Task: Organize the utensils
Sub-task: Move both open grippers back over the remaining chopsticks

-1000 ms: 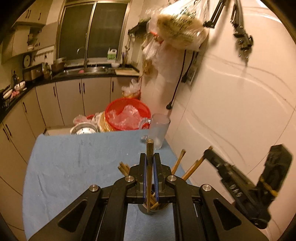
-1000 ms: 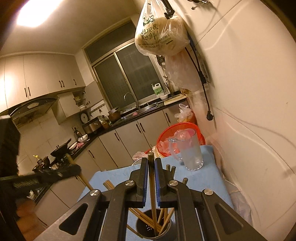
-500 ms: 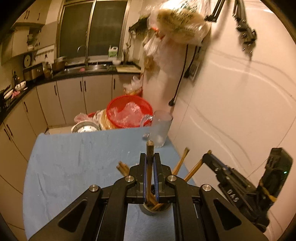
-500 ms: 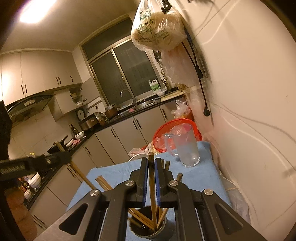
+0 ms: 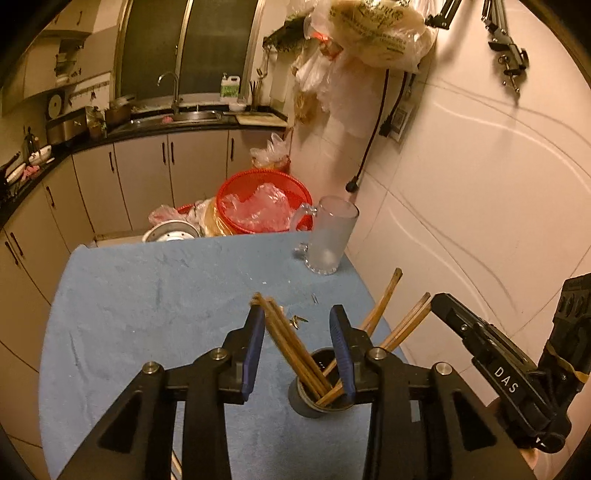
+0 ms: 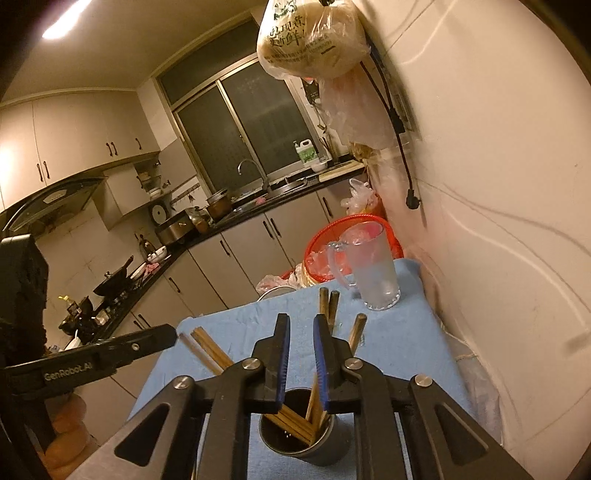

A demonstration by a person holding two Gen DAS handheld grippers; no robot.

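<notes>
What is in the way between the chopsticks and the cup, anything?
Nothing visible. The chopsticks already stand inside the dark cup, leaning against its rim. The left gripper is opening around them; the right gripper is opening too, pads clear.

Dim amber light, ceiling lamp (image 6: pixel 68 24) glaring, fisheye-bent edges, slight blur.

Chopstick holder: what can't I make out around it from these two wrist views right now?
- Holder base, left wrist view: hidden behind the left claw, whose jaws are opening.
- Chopsticks count, right wrist view: they overlap, and the right claw, opening with one chopstick between its jaws, covers them.
- Small bits on the cloth, left wrist view: too small to identify.
- Table near edge: cut off by the frame.
</notes>
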